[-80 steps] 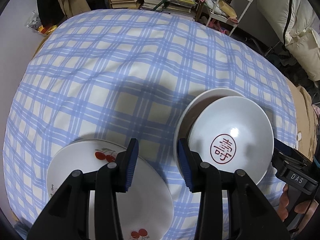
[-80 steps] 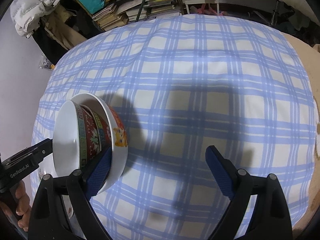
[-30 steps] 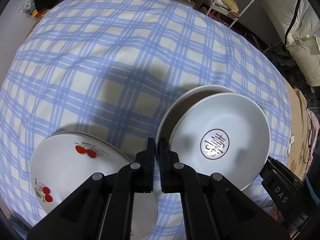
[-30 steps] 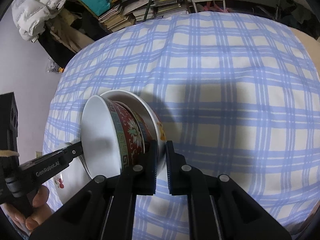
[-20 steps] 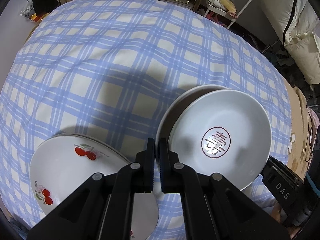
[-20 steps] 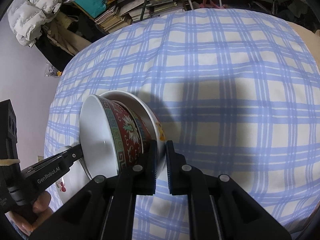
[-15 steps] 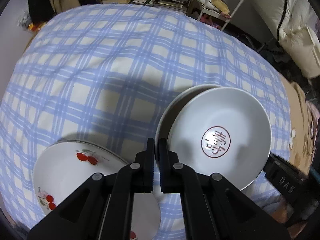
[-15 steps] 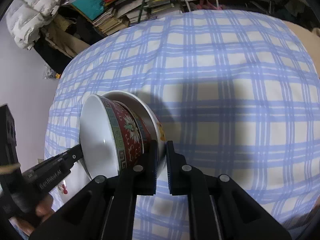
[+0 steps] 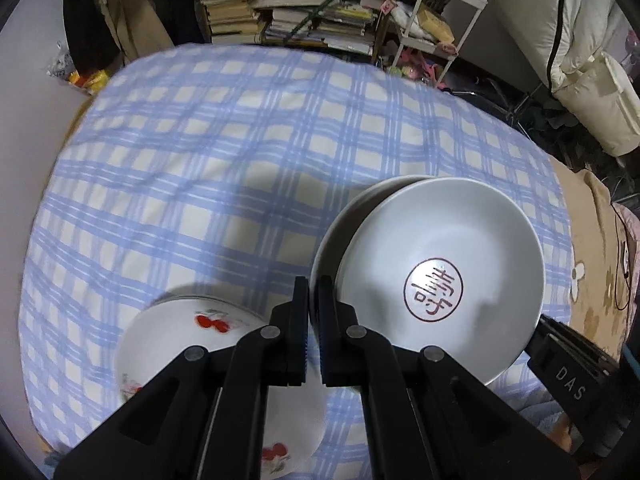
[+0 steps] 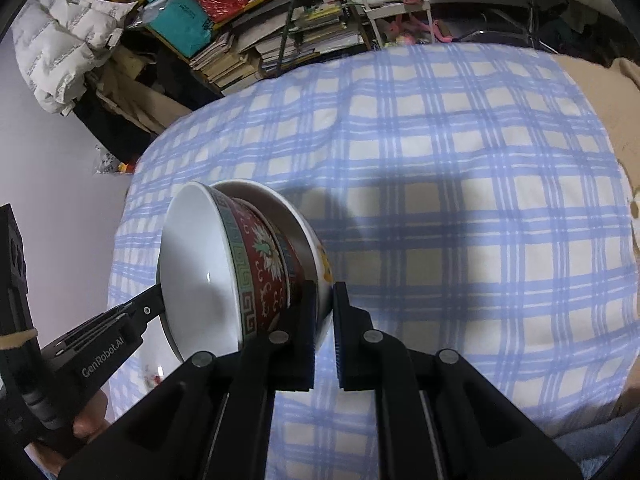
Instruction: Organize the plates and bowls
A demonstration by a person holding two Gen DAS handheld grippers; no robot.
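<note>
I hold a nested pair of bowls between my two tools, above the blue checked cloth (image 9: 224, 184) that covers the table. My left gripper (image 9: 313, 292) has its jaws pressed together on the near left edge of the pair; in the left view they look pinched on the rim of the white outer bowl (image 9: 340, 224), though the contact itself sits too close to the fingertips for me to be certain. My right gripper (image 10: 323, 300) is pinching the wall of that same outer bowl, the white rim caught between its pads. Inside it sits the red patterned bowl (image 10: 260, 264), whose floor bears a red seal mark (image 9: 433, 289).

The pair is tilted in the right view, its mouth turned toward my left hand, and it appears clear of the cloth, so I judge the step in hand to be the lift and carry of the stacked bowls. Below and left lie the cherry plates (image 9: 192, 336), already stacked flat on the cloth.

The next move calls for both hands travelling together, keeping the rim level so the inner bowl does not slide out. I need a bare patch of cloth, apart from the plates, and a slow descent before either grip loosens
</note>
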